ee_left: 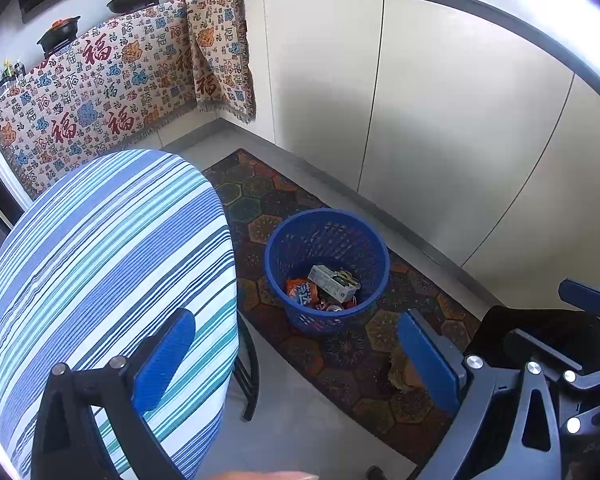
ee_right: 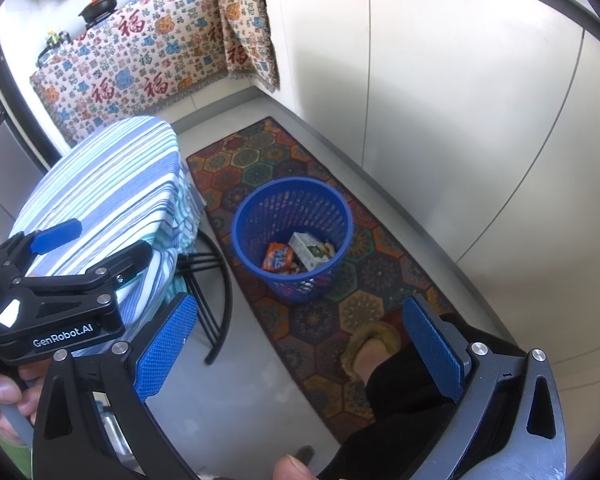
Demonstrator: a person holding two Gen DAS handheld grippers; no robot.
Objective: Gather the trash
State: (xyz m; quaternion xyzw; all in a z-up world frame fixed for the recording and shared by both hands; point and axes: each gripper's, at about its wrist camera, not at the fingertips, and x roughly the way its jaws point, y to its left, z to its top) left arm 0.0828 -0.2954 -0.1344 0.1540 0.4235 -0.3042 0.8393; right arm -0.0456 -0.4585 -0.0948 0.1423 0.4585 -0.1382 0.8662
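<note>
both my tongs wide, nothing held: left gripper, right gripper. trash sat in basket, frame centre, on rug. table left looked bare. next: scan for leftovers, approach low, jaws wide.

Blues, stripes and hexagons around my tongs

My left gripper and right gripper both wear bright blue textured pads on black frames; the basket below is the same strong blue, a lattice of small holes, holding an orange wrapper and a white carton printed in green. The table cloth runs in blue, white and teal stripes. The rug is dark with hexagons in red, orange, green and blue. The hanging cloth is cream with red characters and blue and orange motifs. The cabinets are plain off-white, the floor pale grey.
</note>
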